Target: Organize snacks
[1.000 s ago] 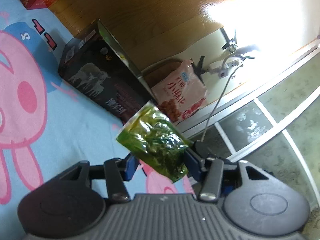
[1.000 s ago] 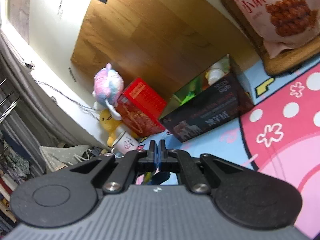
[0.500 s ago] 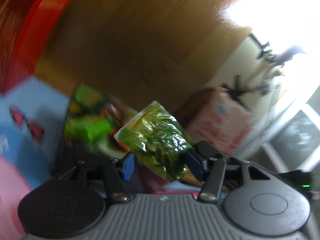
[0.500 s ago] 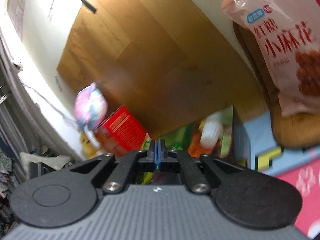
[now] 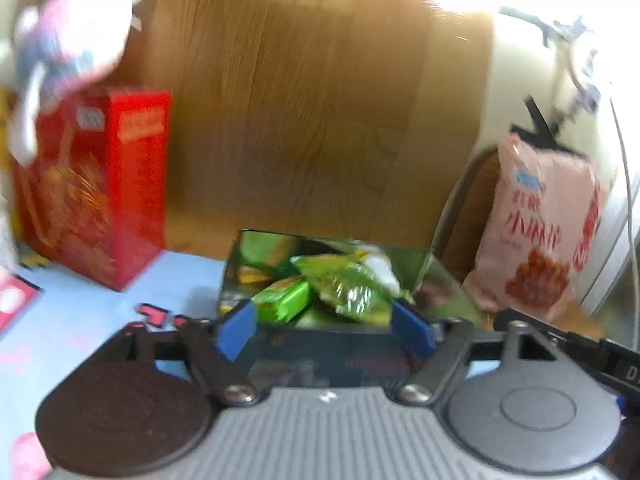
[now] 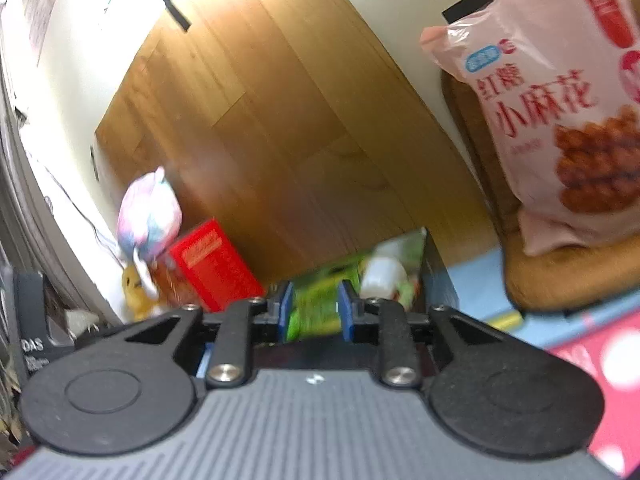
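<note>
Blue and pink play mat (image 5: 100, 320) covers the floor, with a wooden panel (image 5: 304, 120) standing behind it against a pale wall. Nearest in the left wrist view, the left tongs (image 5: 325, 327) are spreading apart, their blue pads wide and nothing pressed between them. Just past them sits a dark box (image 5: 332, 360) with its top open, holding green snack packets; the crinkly green packet (image 5: 348, 286) lies on top of the pile inside, close to the right-hand pad but not clamped. In the right wrist view, the right tongs (image 6: 316, 312) are also opening, a narrow gap between the pads, with the box's green packets blurred beyond them rather than held. Farther back, a red carton (image 5: 100, 188) stands to the left with a plush toy (image 5: 68, 40) above it, and a pink snack bag (image 5: 540, 232) leans upright on a brown cushion (image 6: 560, 276) to the right.
</note>
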{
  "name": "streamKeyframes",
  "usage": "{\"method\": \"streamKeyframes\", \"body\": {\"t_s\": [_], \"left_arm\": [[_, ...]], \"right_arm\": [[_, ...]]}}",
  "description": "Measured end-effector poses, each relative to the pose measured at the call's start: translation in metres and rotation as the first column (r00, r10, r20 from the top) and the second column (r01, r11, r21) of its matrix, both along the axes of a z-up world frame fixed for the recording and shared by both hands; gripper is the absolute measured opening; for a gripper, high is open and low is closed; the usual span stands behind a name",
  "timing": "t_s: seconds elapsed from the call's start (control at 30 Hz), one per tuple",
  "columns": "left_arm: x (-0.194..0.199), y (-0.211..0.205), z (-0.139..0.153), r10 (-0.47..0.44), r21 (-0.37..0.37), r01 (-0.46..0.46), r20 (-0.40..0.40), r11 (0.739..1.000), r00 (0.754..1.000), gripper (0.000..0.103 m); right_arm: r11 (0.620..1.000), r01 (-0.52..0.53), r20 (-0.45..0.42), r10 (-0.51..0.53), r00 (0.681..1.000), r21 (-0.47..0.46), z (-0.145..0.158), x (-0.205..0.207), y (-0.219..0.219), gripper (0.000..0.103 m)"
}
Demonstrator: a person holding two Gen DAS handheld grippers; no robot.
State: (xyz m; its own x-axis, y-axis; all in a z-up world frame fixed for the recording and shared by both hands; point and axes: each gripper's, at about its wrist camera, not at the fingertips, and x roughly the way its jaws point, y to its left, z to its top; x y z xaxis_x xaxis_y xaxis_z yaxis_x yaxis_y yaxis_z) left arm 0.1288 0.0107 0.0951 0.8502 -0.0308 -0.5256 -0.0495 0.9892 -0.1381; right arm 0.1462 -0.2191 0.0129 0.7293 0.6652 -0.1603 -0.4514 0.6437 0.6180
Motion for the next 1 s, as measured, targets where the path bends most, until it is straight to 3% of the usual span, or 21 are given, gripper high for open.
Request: {"method": "streamKeyframes", "body": {"t_s": [0.1,0.17,0.23,0.3,0.37,0.57,1.0], "left_arm": [[-0.03,-0.012,0.002,-0.019,0.059,0.018,0.015,0.998,1.0,0.089],[-0.047,-0.015,0.002,-0.015,0.069,0.015,0.008,0.997,1.0,0.1],[-0.061,-0.017,0.002,-0.001,0.071,0.001,0.002,0.997,1.0,0.103],[-0.072,-0.018,0.003,0.01,0.085,-0.009,-0.007,0.996,1.0,0.103],[-0.083,-0.019,0.003,0.022,0.098,-0.02,-0.017,0.995,1.0,0.103],[-0.106,-0.02,-0.001,0.058,0.112,-0.053,-0.039,0.992,0.998,0.103],[-0.132,-0.025,-0.014,0.107,0.149,-0.098,-0.054,0.984,0.993,0.103]], "right_arm": [[0.999,0.026,-0.004,-0.026,1.0,-0.043,-0.007,-0.035,0.001,0.037],[0.996,0.05,-0.006,-0.05,0.999,-0.068,-0.013,-0.059,0.001,0.047],[0.993,0.075,-0.015,-0.077,0.997,-0.091,-0.017,-0.079,0.002,0.054],[0.991,0.081,-0.042,-0.086,0.995,-0.102,-0.022,-0.091,0.003,0.063],[0.989,0.087,-0.069,-0.096,0.993,-0.121,-0.025,-0.103,0.003,0.08],[0.982,0.101,-0.084,-0.115,0.99,-0.157,-0.025,-0.134,0.01,0.097],[0.982,0.113,-0.075,-0.126,0.989,-0.152,-0.022,-0.16,0.01,0.099]]}}
